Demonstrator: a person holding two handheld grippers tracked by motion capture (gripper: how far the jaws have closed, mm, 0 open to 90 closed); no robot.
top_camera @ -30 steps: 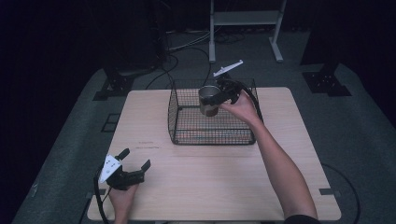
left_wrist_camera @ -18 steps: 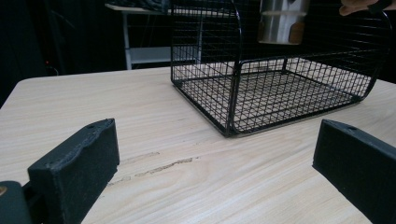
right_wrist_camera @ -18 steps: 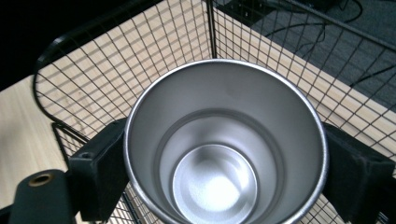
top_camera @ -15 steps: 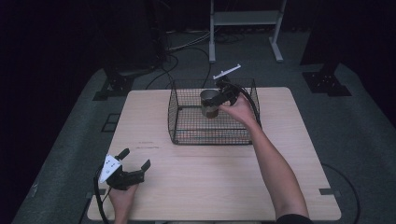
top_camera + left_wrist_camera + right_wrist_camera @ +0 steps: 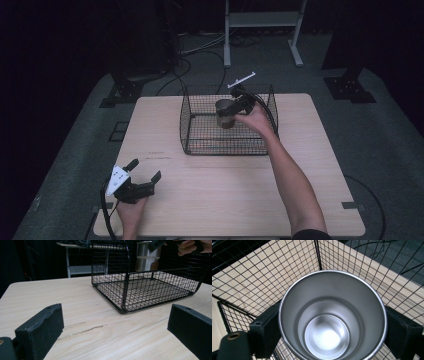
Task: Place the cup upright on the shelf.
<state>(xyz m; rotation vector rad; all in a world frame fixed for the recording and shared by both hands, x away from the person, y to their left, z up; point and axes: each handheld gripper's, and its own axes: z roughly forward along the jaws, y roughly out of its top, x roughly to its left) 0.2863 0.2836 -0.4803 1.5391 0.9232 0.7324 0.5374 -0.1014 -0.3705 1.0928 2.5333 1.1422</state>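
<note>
Near the upper middle of the high view, the right tongs (image 5: 234, 106) pinch a metal cup (image 5: 225, 114) and hold it inside the black wire basket (image 5: 200, 140), above the basket's mesh floor. Seen from the right gripper view, the cup (image 5: 332, 315) is upright with its open mouth toward the camera, its inside bare and shiny, and a black pad presses against its wall on each side. Wire mesh (image 5: 294, 262) surrounds it, with pale wood showing through the grid.

Toward the lower left of the high view, the left tongs (image 5: 145, 172) rest low over the wooden table (image 5: 240, 195), well apart from the basket, with the person's hand behind them. Their pads are spread wide with nothing between them; the left gripper view shows one pad (image 5: 41, 327) at the lower left and the other at the lower right, with bare table between.

From the left gripper view the basket (image 5: 147, 290) stands in the upper right, and the cup (image 5: 145, 256) hangs above its far side, with fingers (image 5: 187, 246) of the right hand just beside it. A darker scuffed streak (image 5: 85, 330) marks the wood between the pads.
</note>
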